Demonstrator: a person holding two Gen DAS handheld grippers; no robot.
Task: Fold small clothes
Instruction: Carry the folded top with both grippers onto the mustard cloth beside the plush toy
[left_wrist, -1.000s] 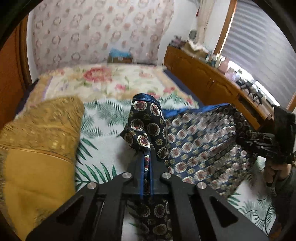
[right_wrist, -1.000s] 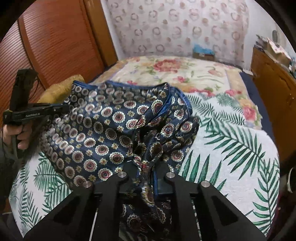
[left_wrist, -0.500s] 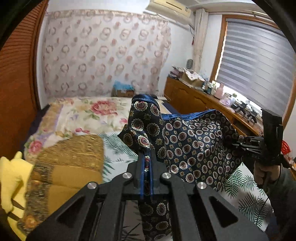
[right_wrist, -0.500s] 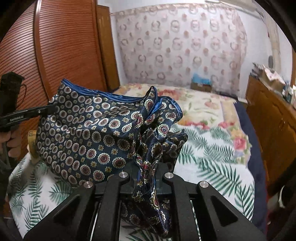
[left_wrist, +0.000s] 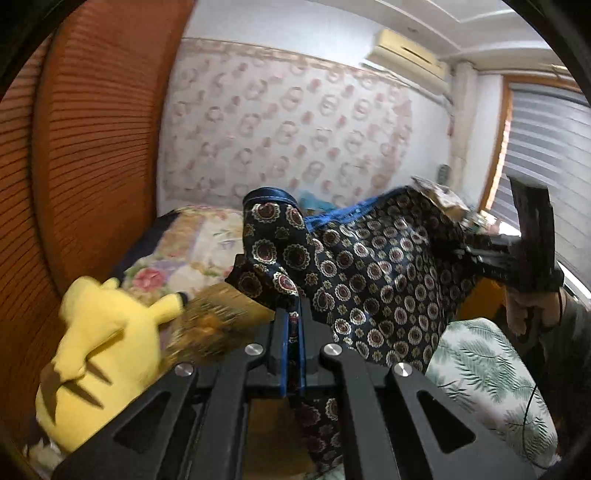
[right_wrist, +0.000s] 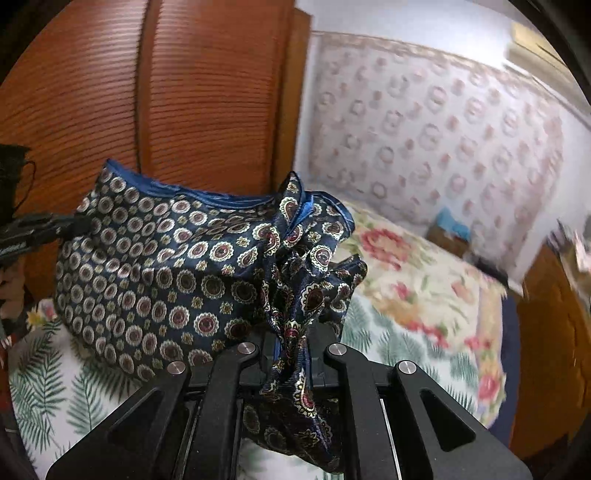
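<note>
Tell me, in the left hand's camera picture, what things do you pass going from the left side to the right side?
Yellow plush toy → mustard fringed cloth → left gripper pinching the navy patterned scarf → right gripper gripping its other end.

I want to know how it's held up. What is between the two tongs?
The dark blue patterned cloth hangs stretched between the left tongs and right tongs, both pinching it. Both views show this.

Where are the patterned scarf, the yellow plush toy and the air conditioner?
patterned scarf (right_wrist: 159, 273): right wrist view, middle of the spread cloth.
yellow plush toy (left_wrist: 107, 343): left wrist view, its body.
air conditioner (left_wrist: 406, 55): left wrist view, front panel.
</note>
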